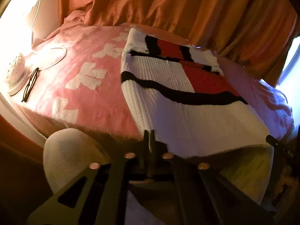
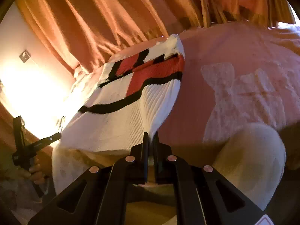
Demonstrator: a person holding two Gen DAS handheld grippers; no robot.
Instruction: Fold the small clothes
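Note:
A small knitted sweater [image 1: 168,86], white with red blocks and black stripes, lies on a pink blanket [image 1: 90,97] with white bows. My left gripper [image 1: 149,134] is shut on the near left corner of its white hem, which is lifted off the blanket. In the right wrist view the same sweater [image 2: 120,112] rises toward me, and my right gripper [image 2: 150,136] is shut on the near right corner of the hem. The left gripper [image 2: 54,136] also shows at the left of that view, held in a hand [image 2: 31,170]. The hem hangs taut between both grippers.
Orange curtains [image 1: 178,5] hang behind the bed. A lit lamp base [image 1: 15,71], a ring-shaped cord and dark glasses [image 1: 31,83] sit on the blanket's left. The person's light-trousered knees [image 1: 69,155] are at the bed's near edge. The pink blanket [image 2: 234,75] spreads to the right of the sweater.

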